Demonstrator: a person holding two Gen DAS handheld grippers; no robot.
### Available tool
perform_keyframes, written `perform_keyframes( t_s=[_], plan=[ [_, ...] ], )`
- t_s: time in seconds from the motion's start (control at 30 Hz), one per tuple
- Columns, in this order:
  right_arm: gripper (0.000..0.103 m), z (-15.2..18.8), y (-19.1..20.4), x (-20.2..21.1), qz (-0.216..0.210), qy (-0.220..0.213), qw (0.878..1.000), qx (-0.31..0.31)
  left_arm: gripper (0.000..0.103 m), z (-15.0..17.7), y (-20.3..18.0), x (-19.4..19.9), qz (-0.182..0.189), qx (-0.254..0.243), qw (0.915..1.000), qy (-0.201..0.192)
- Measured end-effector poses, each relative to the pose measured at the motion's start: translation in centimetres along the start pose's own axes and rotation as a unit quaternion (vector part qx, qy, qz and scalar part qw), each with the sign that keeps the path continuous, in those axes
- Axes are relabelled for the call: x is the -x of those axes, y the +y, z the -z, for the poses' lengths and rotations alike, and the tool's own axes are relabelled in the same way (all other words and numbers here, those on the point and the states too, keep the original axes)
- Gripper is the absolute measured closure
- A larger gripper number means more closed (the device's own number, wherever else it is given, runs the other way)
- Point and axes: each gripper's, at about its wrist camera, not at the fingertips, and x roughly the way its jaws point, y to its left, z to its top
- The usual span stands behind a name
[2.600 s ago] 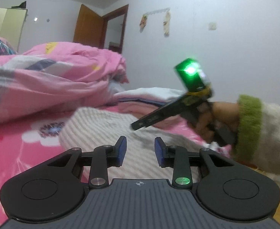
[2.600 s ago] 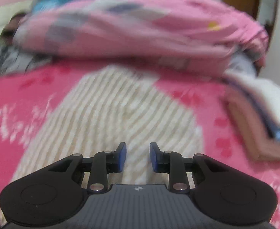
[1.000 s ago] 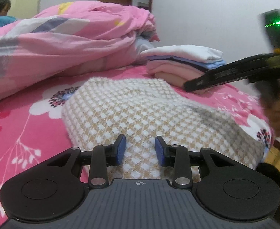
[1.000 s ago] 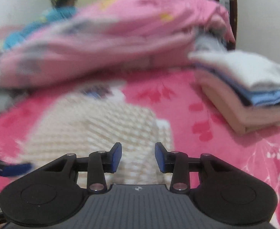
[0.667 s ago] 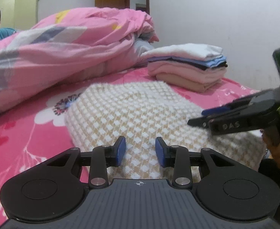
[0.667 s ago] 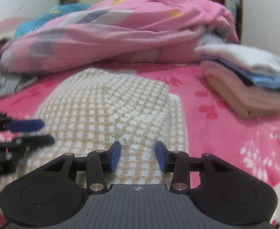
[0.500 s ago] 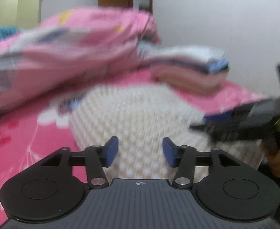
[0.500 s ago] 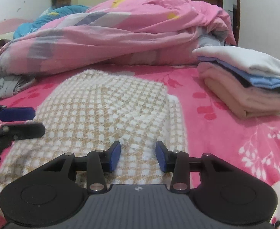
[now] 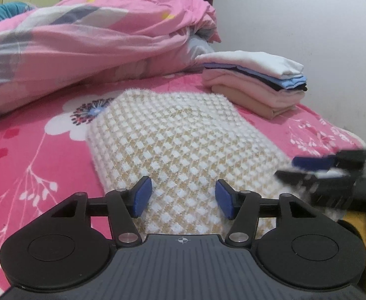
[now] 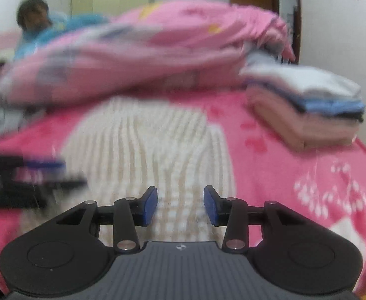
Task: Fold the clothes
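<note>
A cream and tan checked knit garment lies folded into a thick rectangle on the pink flowered bed sheet. My left gripper hovers at its near edge. Its jaws are opening, and nothing is pressed between the blue pads. In the blurred right wrist view the same garment lies straight ahead of my right gripper, which is open and holds nothing. The right gripper also shows as a blur at the garment's near right corner. The left gripper shows at the garment's left side.
A stack of folded clothes, white on top, sits on the bed at the far right, by the wall. A bunched pink quilt fills the back of the bed. A person in blue is behind it, far left.
My left gripper's jaws have spread wider. The right gripper has come down and in to the garment's near right corner, and its view has gone blurred.
</note>
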Motion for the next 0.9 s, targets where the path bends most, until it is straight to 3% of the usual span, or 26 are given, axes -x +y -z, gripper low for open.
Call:
perform_keyframes(
  t_s=[0.23,0.37,0.47,0.63,0.8,0.9],
  plan=[
    [0.059,-1.2,-0.4,2.1,0.014,-0.020,1.000,0.001,0.035,-0.6,-0.2,-0.4,-0.007,0.013,0.9995,0.026],
    [0.059,0.6,0.0,2.6,-0.012,-0.012,1.000,0.015,0.031,-0.9,-0.3,-0.6,-0.009,0.016,0.9991,0.038],
    [0.057,3.1,0.6,0.7,0.003,0.008,0.999,0.036,0.022,-0.9,-0.9,-0.7,-0.012,0.006,0.9989,0.044],
    [0.058,2.1,0.4,2.2,0.001,-0.003,1.000,0.020,0.016,-1.0,-1.5,-1.0,-0.023,0.000,0.9984,0.051],
    [0.058,2.6,1.2,4.0,-0.038,-0.021,0.998,0.038,0.015,-1.0,-1.8,-1.1,-0.028,-0.002,0.9981,0.055],
    [0.056,4.3,2.0,1.8,-0.037,0.012,0.997,0.061,0.012,-0.9,-2.3,-1.2,-0.033,-0.012,0.9977,0.058]
  ],
)
